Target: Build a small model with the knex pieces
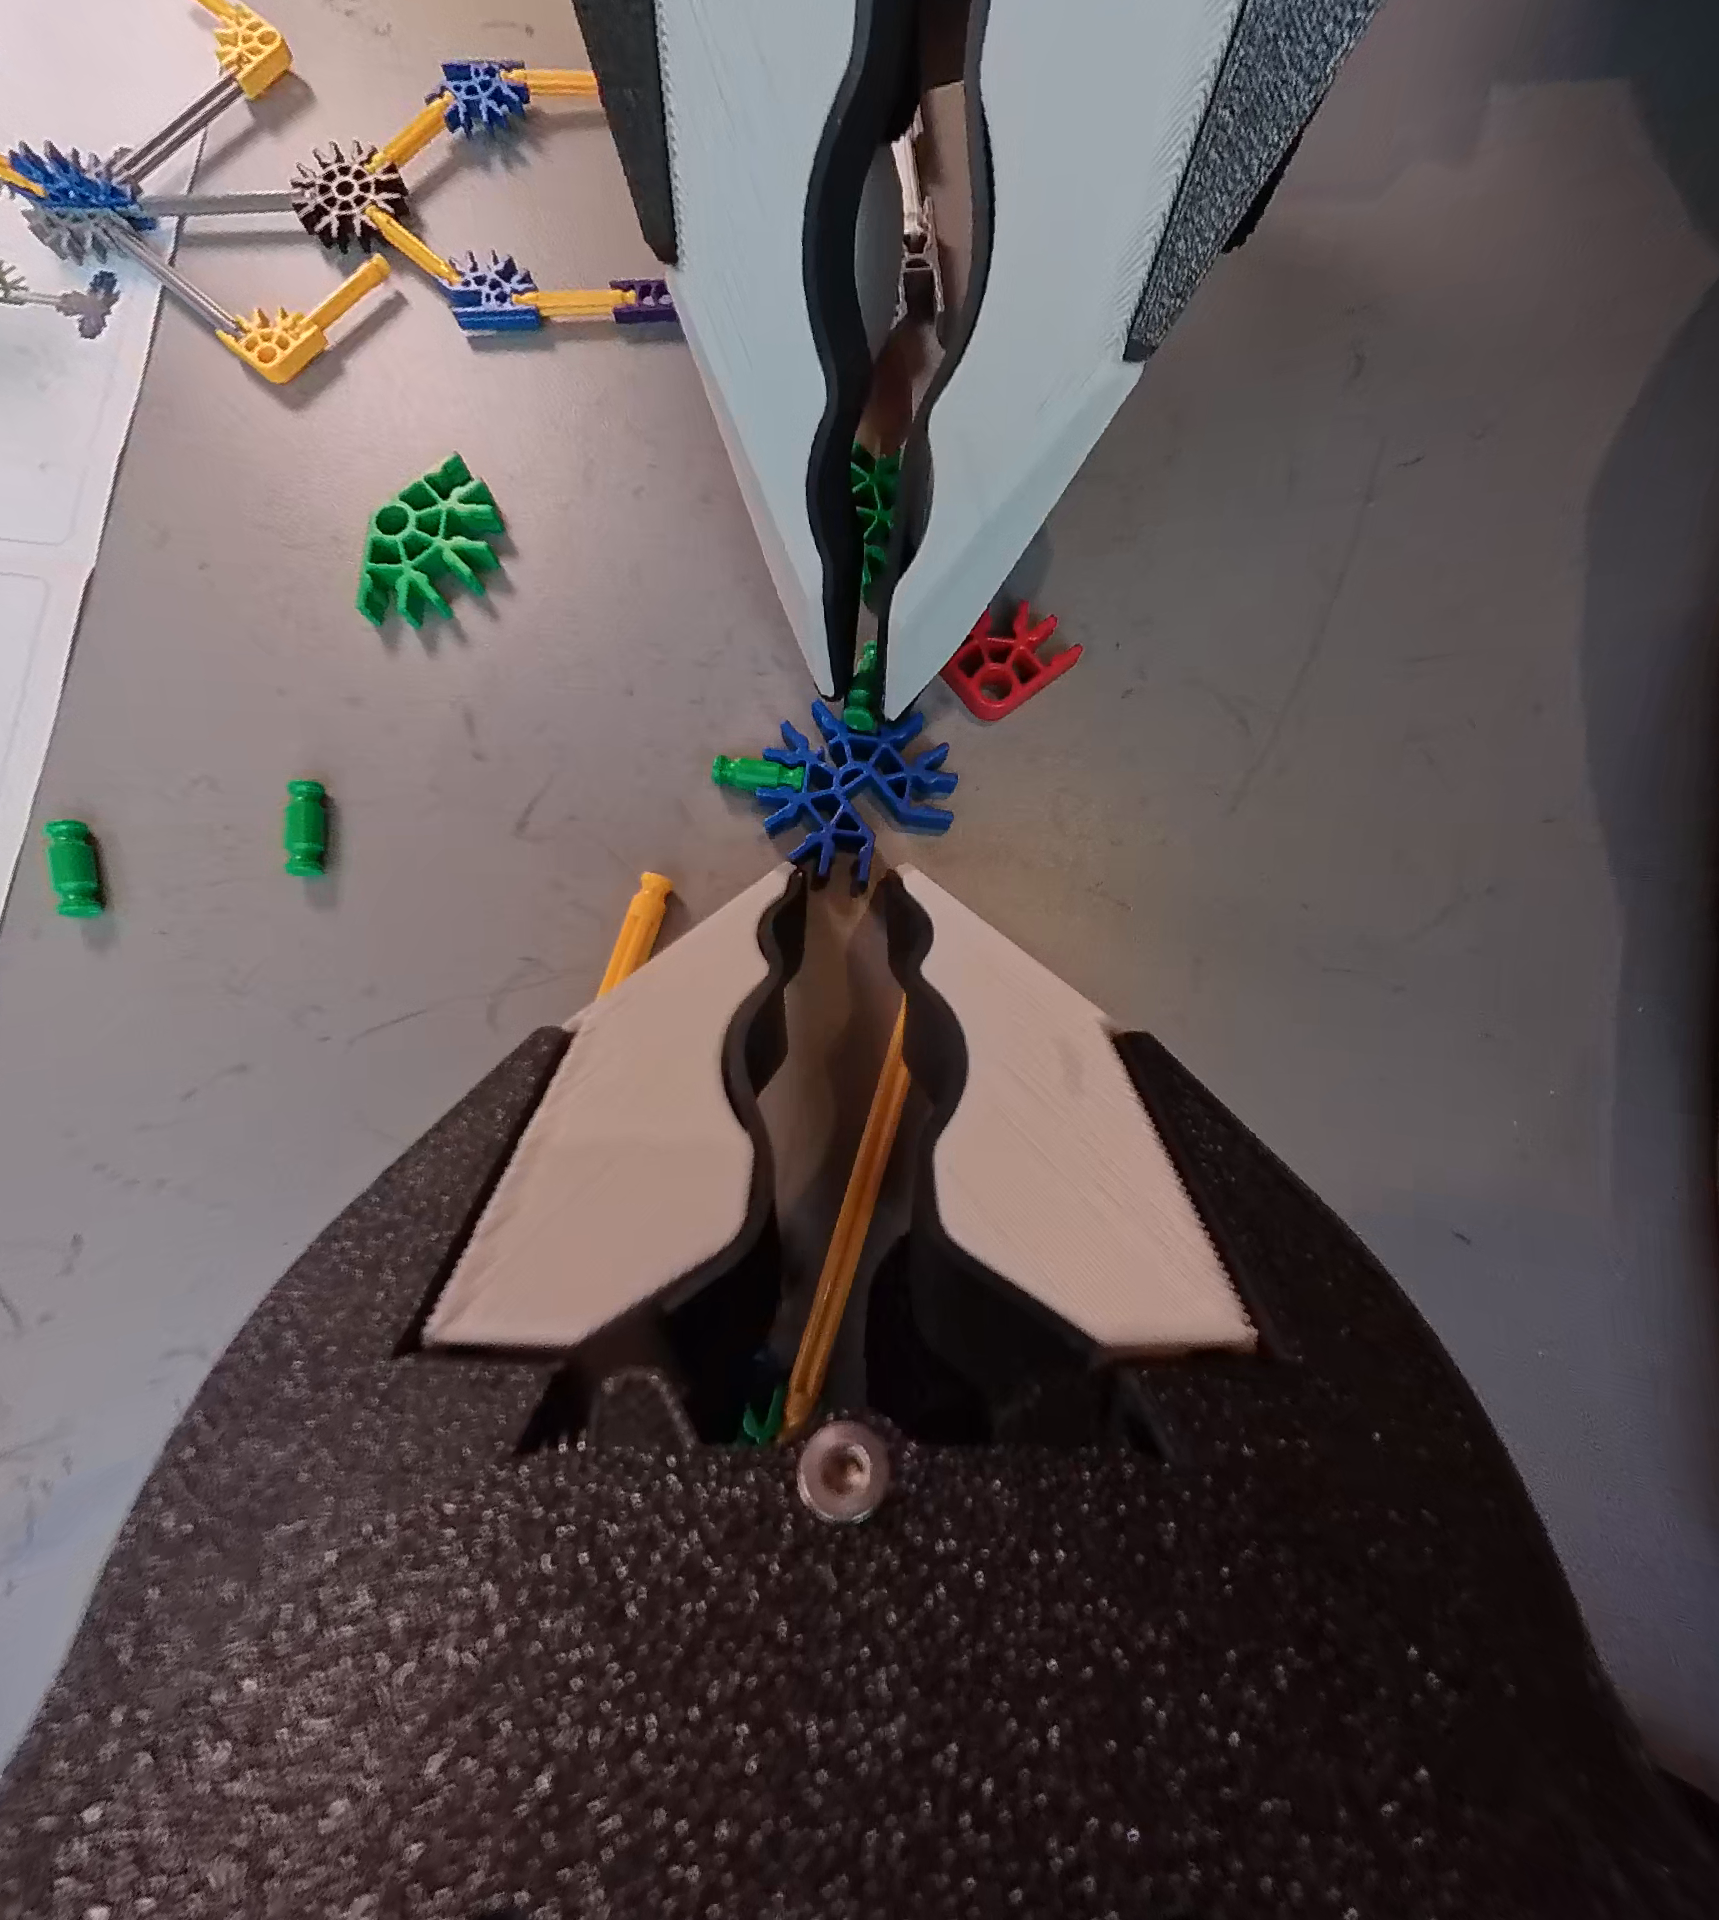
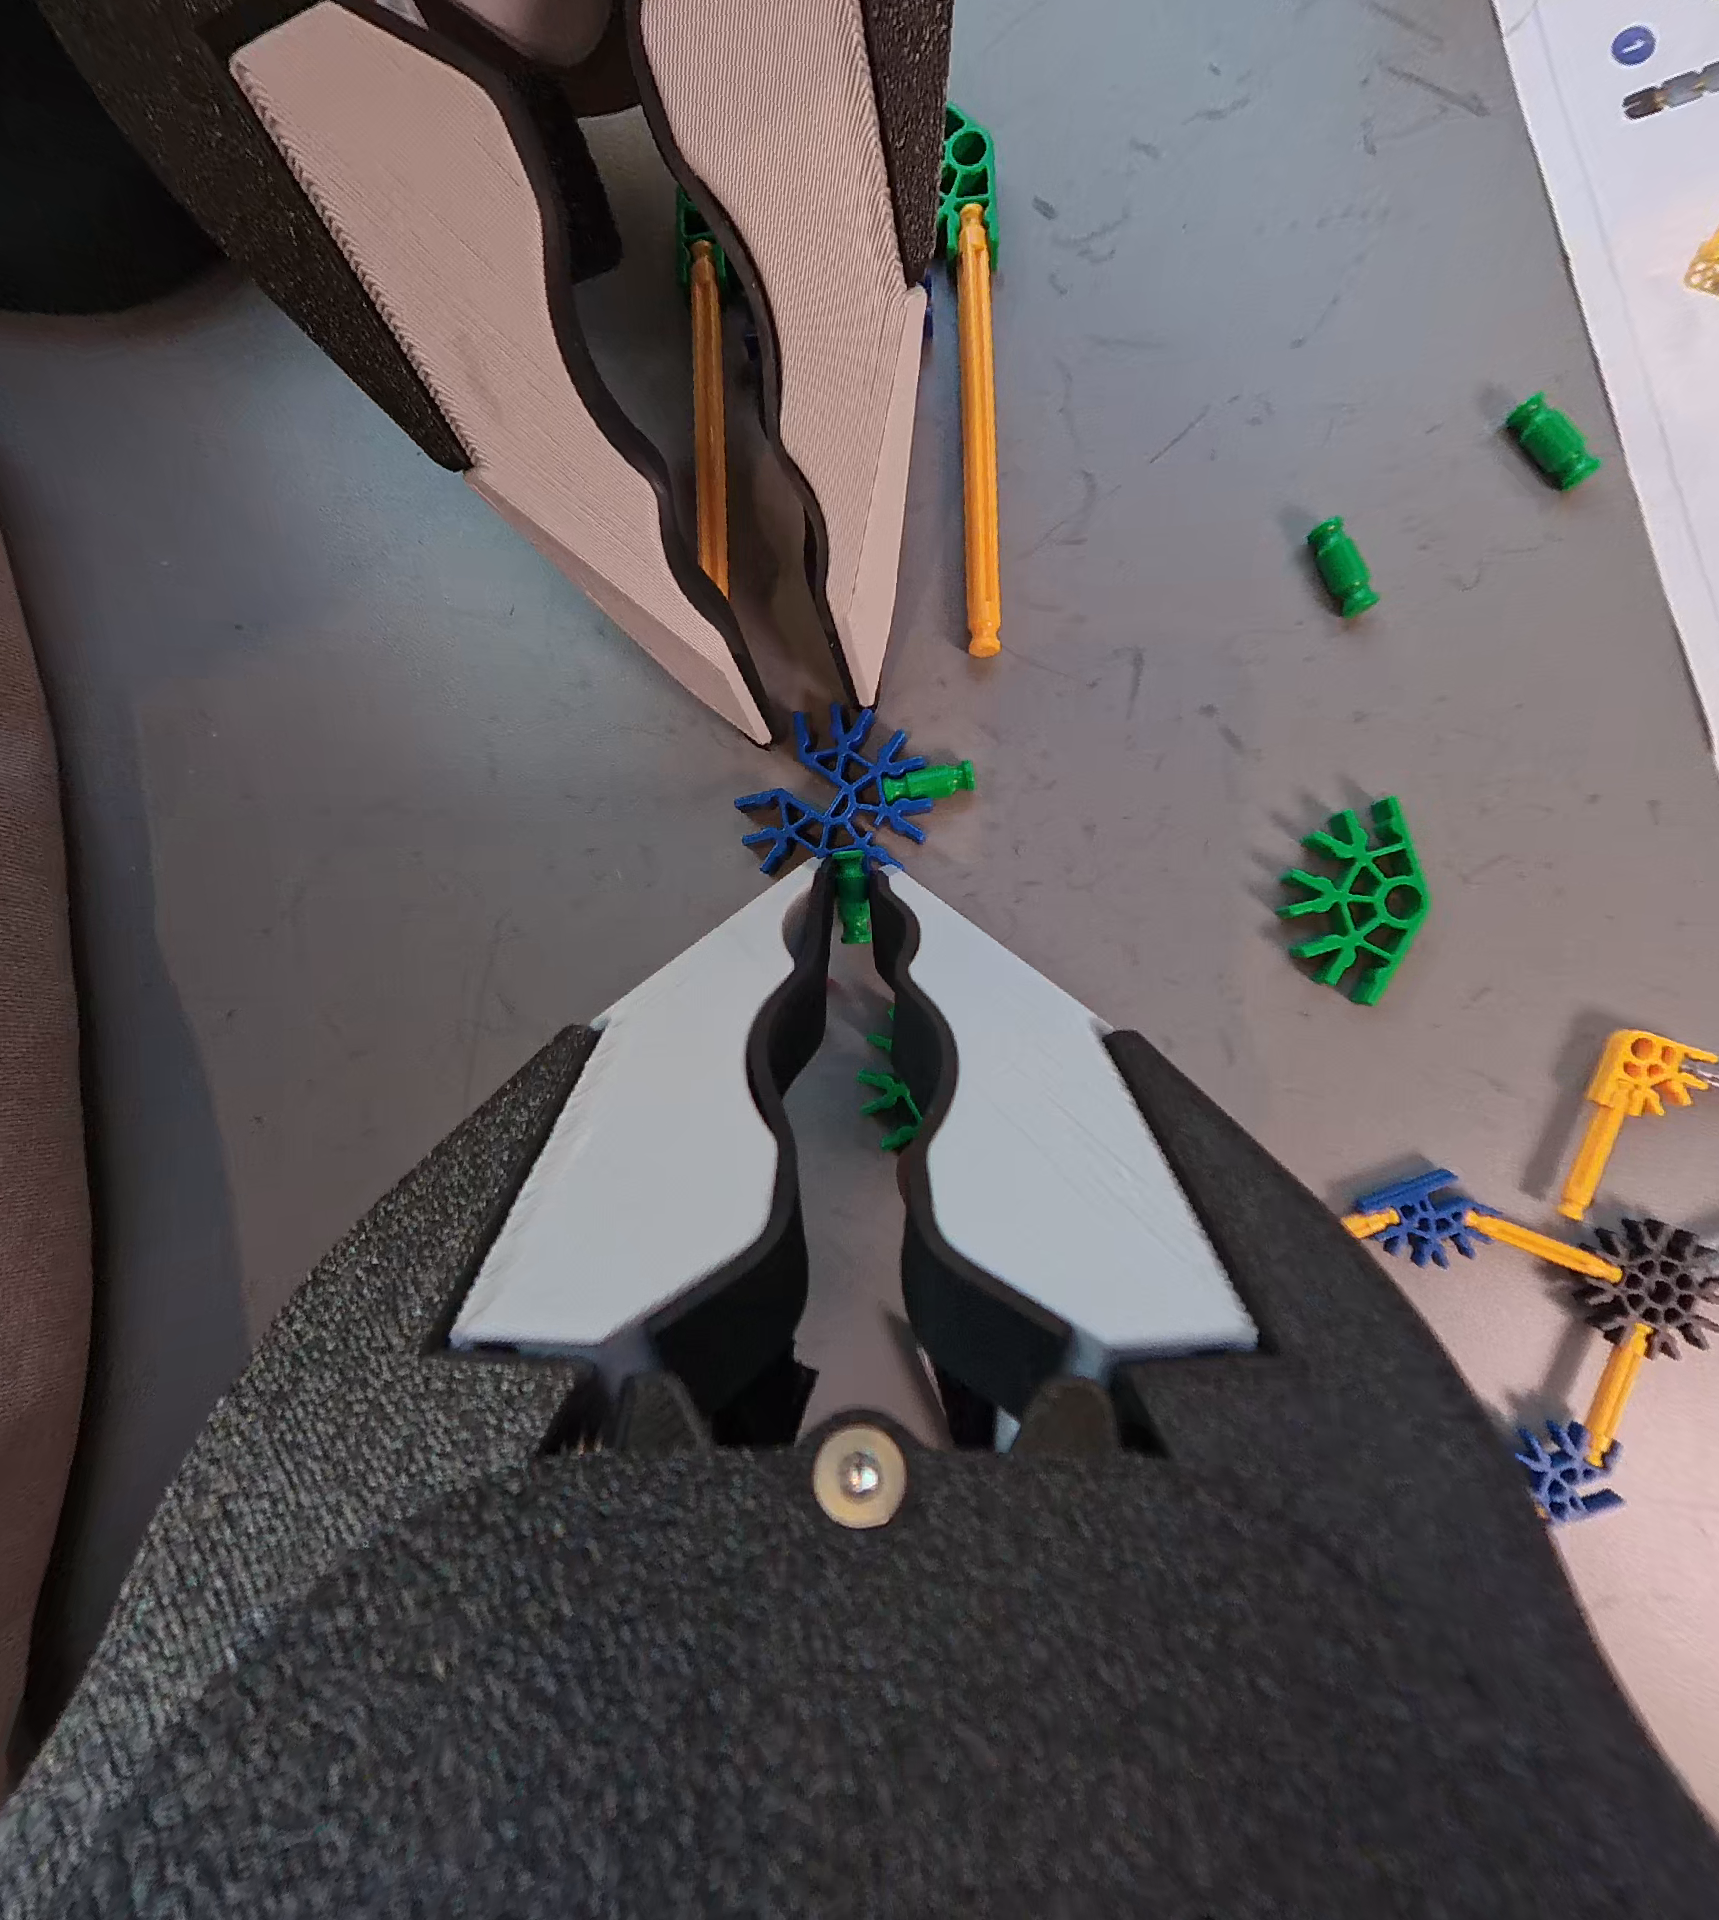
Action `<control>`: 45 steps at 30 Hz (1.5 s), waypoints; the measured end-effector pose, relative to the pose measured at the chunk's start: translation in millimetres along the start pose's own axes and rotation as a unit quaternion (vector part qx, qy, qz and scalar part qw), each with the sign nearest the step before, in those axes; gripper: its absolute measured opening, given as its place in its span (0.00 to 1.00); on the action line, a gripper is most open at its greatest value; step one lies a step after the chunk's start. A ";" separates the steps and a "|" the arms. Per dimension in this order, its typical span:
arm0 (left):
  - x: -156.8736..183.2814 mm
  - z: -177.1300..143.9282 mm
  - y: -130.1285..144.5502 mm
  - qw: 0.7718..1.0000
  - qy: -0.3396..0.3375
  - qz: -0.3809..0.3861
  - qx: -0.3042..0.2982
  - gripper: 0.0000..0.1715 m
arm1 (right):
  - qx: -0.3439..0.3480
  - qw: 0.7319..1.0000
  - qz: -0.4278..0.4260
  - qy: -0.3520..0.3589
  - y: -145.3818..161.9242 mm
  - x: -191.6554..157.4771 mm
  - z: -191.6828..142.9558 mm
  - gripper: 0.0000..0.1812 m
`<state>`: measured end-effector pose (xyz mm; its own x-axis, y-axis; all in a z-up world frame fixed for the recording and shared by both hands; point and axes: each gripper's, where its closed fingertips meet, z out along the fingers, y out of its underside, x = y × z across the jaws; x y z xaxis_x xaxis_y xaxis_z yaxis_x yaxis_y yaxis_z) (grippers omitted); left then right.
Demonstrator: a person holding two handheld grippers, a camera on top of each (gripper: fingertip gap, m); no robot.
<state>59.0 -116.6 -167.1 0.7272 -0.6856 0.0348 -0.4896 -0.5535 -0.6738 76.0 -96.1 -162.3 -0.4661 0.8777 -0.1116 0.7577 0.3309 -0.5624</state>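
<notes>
Blue connector (image 1: pixel 860 784) between both jaws, left narrowly on it, right pinching green rod (image 2: pixel 852 899).

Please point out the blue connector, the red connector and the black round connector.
blue connector (image 1: pixel 857 781): left wrist view, on its hub.
red connector (image 1: pixel 1002 667): left wrist view, on its middle.
black round connector (image 1: pixel 348 193): left wrist view, on its centre.
</notes>
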 end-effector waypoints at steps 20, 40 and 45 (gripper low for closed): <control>-0.4 0.7 -0.3 1.000 -0.007 0.006 0.000 0.07 | -0.020 1.000 -0.017 -0.013 -2.6 -1.7 -0.2 0.00; -0.2 1.1 -0.3 1.000 -0.014 0.005 0.000 0.06 | 0.000 1.000 -0.017 0.016 -11.6 5.9 -6.5 0.01; -0.2 1.2 -0.8 1.000 -0.011 0.017 0.004 0.06 | 0.020 0.999 -0.011 0.027 -3.2 10.9 -20.8 0.05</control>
<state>59.9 -115.5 -167.5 0.7205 -0.6935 -0.0054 -0.5107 -0.5252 -0.6807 78.0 -80.3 -144.7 -0.4569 0.8879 -0.0544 0.7280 0.3381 -0.5964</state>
